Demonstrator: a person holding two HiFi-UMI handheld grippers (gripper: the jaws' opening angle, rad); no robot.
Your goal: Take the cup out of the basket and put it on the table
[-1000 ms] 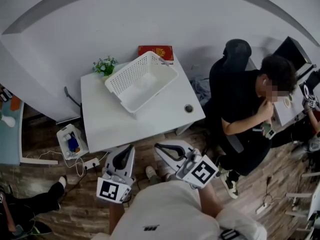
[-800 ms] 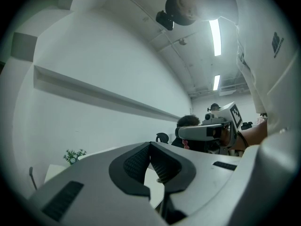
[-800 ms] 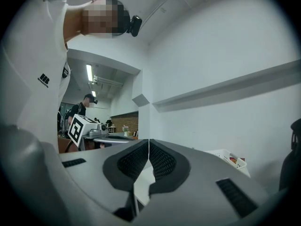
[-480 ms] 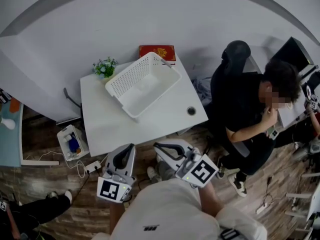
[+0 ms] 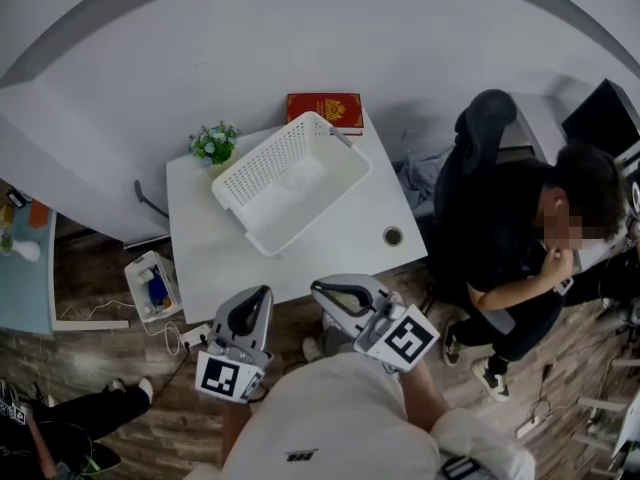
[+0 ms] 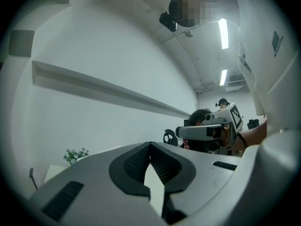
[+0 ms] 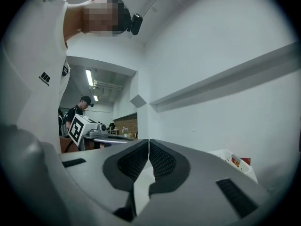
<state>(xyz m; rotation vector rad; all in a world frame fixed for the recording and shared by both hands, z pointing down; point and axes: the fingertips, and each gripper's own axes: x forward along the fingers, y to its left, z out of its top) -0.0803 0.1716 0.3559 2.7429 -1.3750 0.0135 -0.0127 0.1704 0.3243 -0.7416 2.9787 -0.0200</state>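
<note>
A white slatted basket (image 5: 290,183) stands askew at the back of the white table (image 5: 220,258); I make out no cup inside it from above. A small round cup-like thing (image 5: 393,236) sits on the table near its right front corner. Both grippers hover level over the floor, just short of the table's front edge. My left gripper (image 5: 262,294) has its jaw tips together and nothing between them, as the left gripper view (image 6: 150,144) also shows. My right gripper (image 5: 318,290) is likewise shut and empty (image 7: 149,141). The basket's rim (image 7: 233,159) peeks past the right jaw.
A red book (image 5: 325,108) lies at the table's back edge and a small potted plant (image 5: 213,143) at its back left corner. A person in black sits on a chair (image 5: 480,128) right of the table. Cables and a white box (image 5: 152,286) lie on the floor at left.
The table and basket have slid nearer and lower in the head view as both grippers moved toward the table's front edge. Their jaws stayed shut.
</note>
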